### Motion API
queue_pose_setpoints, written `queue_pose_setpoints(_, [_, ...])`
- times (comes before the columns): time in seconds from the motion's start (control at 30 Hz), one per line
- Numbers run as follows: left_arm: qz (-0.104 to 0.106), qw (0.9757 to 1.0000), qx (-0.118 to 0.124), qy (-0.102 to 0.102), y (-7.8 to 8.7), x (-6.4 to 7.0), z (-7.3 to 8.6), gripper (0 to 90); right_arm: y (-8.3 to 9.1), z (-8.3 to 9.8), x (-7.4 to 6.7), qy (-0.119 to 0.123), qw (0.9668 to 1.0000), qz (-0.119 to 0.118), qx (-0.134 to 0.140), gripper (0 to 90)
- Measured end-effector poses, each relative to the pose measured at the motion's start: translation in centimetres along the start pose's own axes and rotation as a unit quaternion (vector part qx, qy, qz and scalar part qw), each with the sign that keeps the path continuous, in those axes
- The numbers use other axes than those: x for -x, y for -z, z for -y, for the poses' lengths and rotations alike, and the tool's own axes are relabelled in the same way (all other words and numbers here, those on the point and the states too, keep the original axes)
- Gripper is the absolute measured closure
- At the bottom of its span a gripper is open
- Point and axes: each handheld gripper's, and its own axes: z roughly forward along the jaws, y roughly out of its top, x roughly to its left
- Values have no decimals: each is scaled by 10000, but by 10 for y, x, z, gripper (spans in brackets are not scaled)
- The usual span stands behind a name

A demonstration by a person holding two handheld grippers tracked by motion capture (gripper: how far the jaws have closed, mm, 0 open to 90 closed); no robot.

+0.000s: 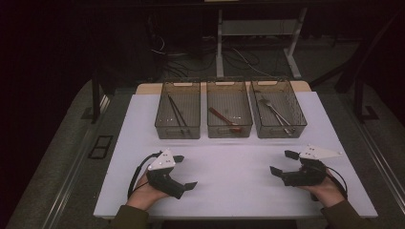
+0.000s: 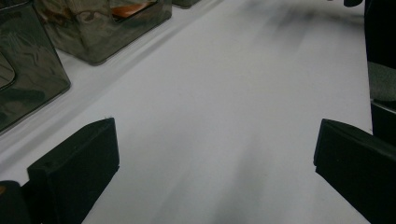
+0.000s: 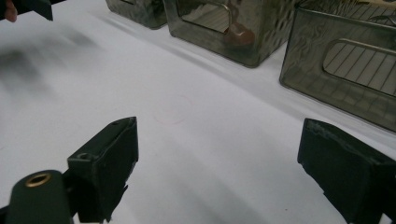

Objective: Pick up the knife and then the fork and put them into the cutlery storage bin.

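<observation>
Both grippers rest low over the white table (image 1: 229, 200), each in one of the person's hands. My left gripper (image 1: 185, 171) is at the front left, jaws open and pointing toward the middle. My right gripper (image 1: 282, 162) is at the front right, also open, facing the left one. In the left gripper view the jaws (image 2: 215, 163) stand wide with bare table between them. The right gripper view shows the same for its jaws (image 3: 217, 163). Neither holds anything.
Three smoky see-through bins stand in a row at the back. The left bin (image 1: 177, 110) holds dark thin sticks, the middle bin (image 1: 229, 110) a red-handled tool (image 1: 220, 116), the right bin (image 1: 278, 109) metal utensils (image 1: 277, 114). Beyond the table are desk legs and cables on the floor.
</observation>
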Motion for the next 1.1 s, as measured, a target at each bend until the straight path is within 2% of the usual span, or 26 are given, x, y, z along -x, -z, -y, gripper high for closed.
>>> queue_pose_setpoints(0.2, [4, 10000, 4, 14, 0, 0, 0, 0, 4, 8, -4, 50, 10000, -5, -61, 127])
queue_pose_setpoints(0.37, [11, 10000, -21, 2, -1, -1, 0, 0, 9, 17, -3, -73, 10000, -20, -62, 126])
queue_pose_setpoints(0.53, [6, 10000, -21, 3, -1, -1, 0, 0, 8, 21, -1, -119, 9999, -37, -82, 119])
queue_pose_setpoints(0.93, [-8, 10000, -49, 32, -2, -1, 1, 0, 2, 24, -2, 11, 9997, -79, -250, 119])
queue_pose_setpoints(1.1, [-14, 10000, -66, 31, -2, -1, 1, 0, -1, 25, -4, 87, 9991, -74, -408, 119])
